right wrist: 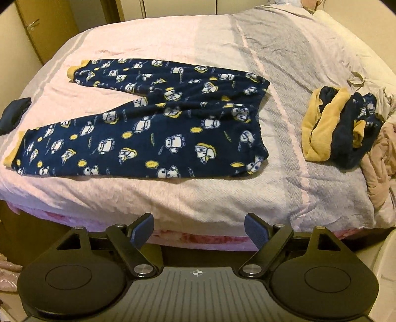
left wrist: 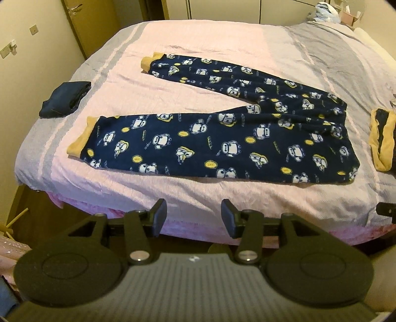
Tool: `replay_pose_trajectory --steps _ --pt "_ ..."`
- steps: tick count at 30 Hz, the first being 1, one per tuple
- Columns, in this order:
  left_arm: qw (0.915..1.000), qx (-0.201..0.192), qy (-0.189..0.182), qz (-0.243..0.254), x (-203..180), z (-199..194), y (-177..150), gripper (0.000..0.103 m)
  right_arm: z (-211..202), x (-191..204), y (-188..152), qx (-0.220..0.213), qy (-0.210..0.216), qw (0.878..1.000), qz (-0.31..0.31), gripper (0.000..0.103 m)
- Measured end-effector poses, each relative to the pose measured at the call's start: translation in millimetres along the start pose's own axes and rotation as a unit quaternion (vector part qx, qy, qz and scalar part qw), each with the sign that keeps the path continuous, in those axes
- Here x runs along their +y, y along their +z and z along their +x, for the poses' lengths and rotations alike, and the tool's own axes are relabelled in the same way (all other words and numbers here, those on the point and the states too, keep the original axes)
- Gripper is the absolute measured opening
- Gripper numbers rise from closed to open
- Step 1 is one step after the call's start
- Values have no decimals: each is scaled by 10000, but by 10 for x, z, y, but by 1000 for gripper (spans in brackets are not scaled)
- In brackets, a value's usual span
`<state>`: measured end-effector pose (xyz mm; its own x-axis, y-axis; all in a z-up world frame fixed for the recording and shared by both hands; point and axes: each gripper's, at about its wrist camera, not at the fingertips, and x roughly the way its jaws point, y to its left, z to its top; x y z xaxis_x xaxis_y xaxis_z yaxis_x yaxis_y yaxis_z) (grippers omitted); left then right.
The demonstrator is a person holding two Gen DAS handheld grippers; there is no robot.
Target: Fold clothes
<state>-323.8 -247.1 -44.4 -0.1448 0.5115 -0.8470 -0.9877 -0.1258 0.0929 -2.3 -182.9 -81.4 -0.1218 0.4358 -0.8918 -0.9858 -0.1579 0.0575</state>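
Navy fleece pyjama trousers with white cartoon figures and yellow cuffs lie flat on the bed, legs spread toward the left, waist to the right. My left gripper hovers over the near bed edge, clear of the trousers, jaws open with nothing between them. My right gripper hangs likewise at the bed's near edge, jaws spread wide and empty. A bundled navy and yellow matching garment lies to the right of the trousers.
A folded dark garment rests near the bed's left edge. Crumpled beige clothing is heaped at the right. The pink and grey bedspread covers the bed. A wooden door stands behind at the left.
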Motion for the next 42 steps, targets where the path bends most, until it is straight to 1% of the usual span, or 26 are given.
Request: replay_pose_trajectory --steps 5,10,23,31,36,39,42 --pt "10000 16 12 16 43 -44 -73 44 -93 65 -27 -66 -73 9998 -156 83" --pt "9999 75 133 -74 160 -49 -144 44 -158 177 -38 -180 -113 9993 -321 83" --pt "9969 173 534 -553 579 -123 -381 44 -190 343 -52 -252 78 9982 -532 83" --pt "9950 164 718 -675 681 -144 -448 46 -209 337 -19 -330 147 9979 -543 83" --pt "9958 121 645 -630 672 -70 -351 46 -199 217 53 -411 143 9985 -329 83" --pt "9969 -21 514 -596 695 0 -200 47 -163 59 119 -480 152 9987 -96 83" --pt "9971 -184 446 -581 729 92 -7 51 -120 -108 200 -545 90 9984 105 83"
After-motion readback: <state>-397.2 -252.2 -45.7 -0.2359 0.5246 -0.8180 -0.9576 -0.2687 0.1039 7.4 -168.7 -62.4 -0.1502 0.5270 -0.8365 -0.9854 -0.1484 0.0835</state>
